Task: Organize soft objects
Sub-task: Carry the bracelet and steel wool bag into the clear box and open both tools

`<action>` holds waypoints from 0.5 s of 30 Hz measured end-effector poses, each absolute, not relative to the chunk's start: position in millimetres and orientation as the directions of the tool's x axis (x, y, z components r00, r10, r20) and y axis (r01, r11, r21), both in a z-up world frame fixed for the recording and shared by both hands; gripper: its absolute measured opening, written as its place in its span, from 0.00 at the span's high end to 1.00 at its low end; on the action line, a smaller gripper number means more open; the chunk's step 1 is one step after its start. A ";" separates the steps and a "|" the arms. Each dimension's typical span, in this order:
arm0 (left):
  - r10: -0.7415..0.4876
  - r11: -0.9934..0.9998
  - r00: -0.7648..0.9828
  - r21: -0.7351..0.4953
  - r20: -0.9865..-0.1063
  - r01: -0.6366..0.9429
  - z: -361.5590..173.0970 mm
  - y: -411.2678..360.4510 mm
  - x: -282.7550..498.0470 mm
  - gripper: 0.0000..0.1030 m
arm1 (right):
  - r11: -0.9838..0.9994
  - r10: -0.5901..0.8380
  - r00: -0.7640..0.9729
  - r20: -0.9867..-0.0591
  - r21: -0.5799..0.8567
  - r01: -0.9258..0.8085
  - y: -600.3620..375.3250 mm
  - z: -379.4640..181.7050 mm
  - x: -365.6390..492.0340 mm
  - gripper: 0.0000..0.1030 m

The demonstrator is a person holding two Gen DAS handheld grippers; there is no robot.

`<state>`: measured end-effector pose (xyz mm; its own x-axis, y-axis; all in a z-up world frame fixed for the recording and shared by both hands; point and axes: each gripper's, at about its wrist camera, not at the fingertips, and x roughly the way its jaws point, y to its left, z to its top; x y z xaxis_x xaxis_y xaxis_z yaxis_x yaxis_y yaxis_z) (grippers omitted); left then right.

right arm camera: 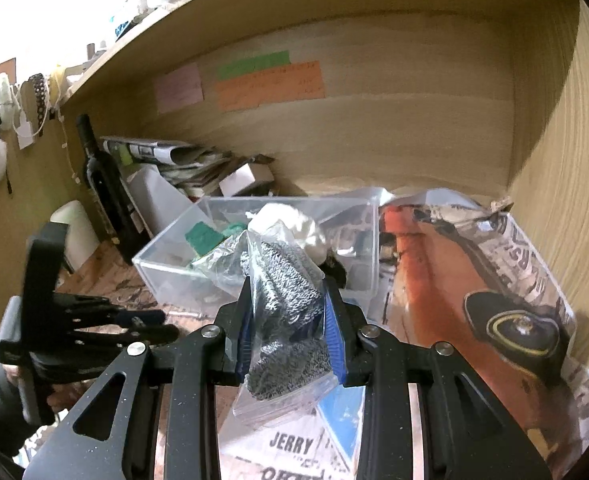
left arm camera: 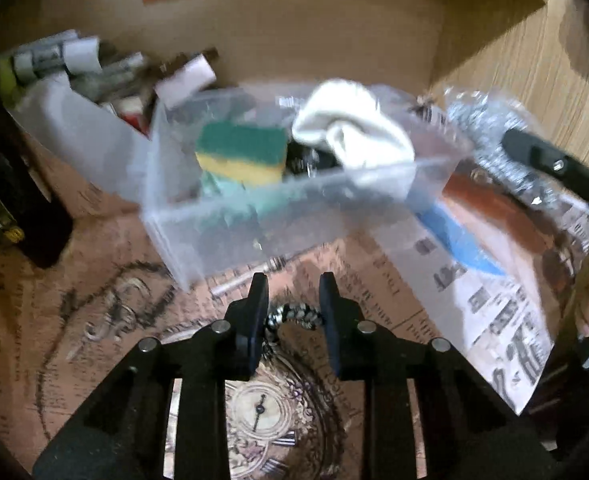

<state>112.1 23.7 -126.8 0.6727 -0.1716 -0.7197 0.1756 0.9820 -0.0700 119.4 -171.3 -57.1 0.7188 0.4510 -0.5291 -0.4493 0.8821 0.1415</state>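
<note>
A clear plastic bin [left arm camera: 230, 216] stands on the shelf and holds a green-and-yellow sponge [left arm camera: 241, 155] and a white sock [left arm camera: 354, 128]. My left gripper [left arm camera: 293, 288] is low in front of the bin, its jaws narrowly apart around a black-and-white braided cord [left arm camera: 292, 316]. My right gripper [right arm camera: 286, 292] is shut on a clear bag with a grey knitted cloth [right arm camera: 290, 292], held just in front of the bin [right arm camera: 166, 256]. That bag also shows in the left wrist view [left arm camera: 490, 128] at the bin's right end.
A dark bottle [right arm camera: 102, 184] stands at the left. Rolled papers and small boxes [right arm camera: 174, 160] are piled behind the bin. A newspaper with a red car picture [right arm camera: 454, 280] covers the shelf's right side. Wooden walls close the back and right.
</note>
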 end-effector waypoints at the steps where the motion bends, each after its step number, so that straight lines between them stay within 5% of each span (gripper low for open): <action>1: -0.175 0.982 0.690 -0.071 -0.702 0.176 -118.2 25.9 109.0 0.75 | 0.883 0.451 0.723 -0.524 0.140 -0.449 -171.3 -55.4 120.8 0.73; 15: -0.124 0.991 0.814 -0.029 -0.567 0.131 -52.5 29.3 111.3 0.75 | 0.885 0.451 0.748 -0.487 0.139 -0.444 -166.2 -43.7 142.2 0.73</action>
<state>111.3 29.3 -52.5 0.8142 -0.1240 -0.5671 0.1307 0.9910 -0.0290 142.2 -166.2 -43.7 0.7480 0.4511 -0.4869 -0.4437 0.8854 0.1387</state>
